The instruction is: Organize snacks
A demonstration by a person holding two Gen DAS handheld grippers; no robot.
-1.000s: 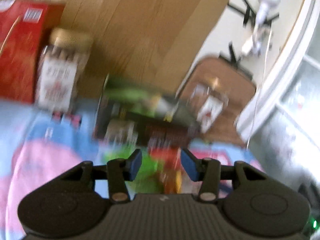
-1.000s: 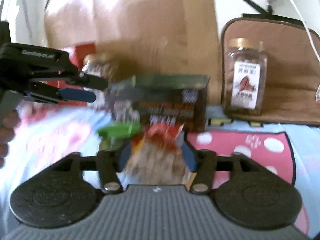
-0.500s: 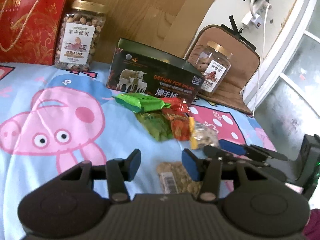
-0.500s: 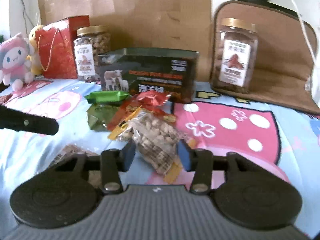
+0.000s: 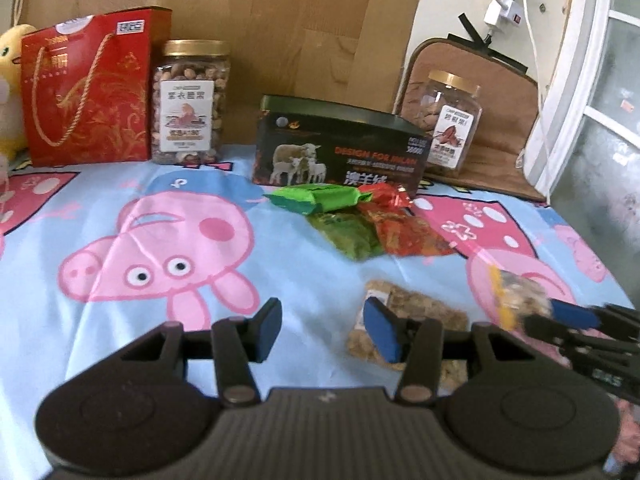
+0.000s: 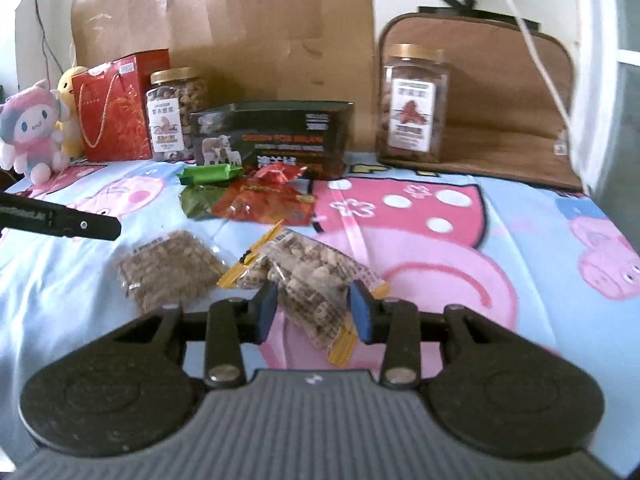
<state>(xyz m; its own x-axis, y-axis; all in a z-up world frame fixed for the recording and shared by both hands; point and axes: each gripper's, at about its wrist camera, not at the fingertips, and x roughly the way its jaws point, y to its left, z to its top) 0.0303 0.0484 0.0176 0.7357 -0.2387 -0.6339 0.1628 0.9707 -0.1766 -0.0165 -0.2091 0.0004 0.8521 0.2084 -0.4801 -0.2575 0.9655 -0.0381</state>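
Since half a second ago, the clear bag of nuts with yellow ends point(image 6: 316, 280) has been drawn nearer, away from the pile of wrappers and toward the near right part of the cartoon-printed blue and pink bedsheet point(image 5: 120, 288). It is seen between the blue pads of the right hand-held gripper point(image 6: 316, 312), whose jaws are closing; both pads are pressed against the sides of the bag, so the bag is gripped. From the left wrist view the same bag point(image 5: 520, 300) is blurred at the right hand-held gripper's tip point(image 5: 568, 314).

The left hand-held gripper point(image 5: 324, 330) is held partly open above the sheet, and nothing is held between its pads. Just beyond its right pad a flat clear packet of brown nuts point(image 5: 408, 320) is lying on the sheet; whether the pad touches it cannot be told. In the right wrist view that packet point(image 6: 168, 272) is lying just left of the gripped bag.

Farther off, a bright green wrapper point(image 5: 316, 198), a dark green packet point(image 5: 348, 234) and a red foil packet point(image 5: 404, 232) are heaped together in front of a dark rectangular box printed with sheep point(image 5: 340, 152). A gold-lidded clear jar of nuts point(image 5: 190, 100) is standing upright to the far left beside a red gift bag with rope handles point(image 5: 86, 88). A second gold-lidded jar point(image 5: 452, 124) is standing to the far right against a brown cushion point(image 5: 500, 120).
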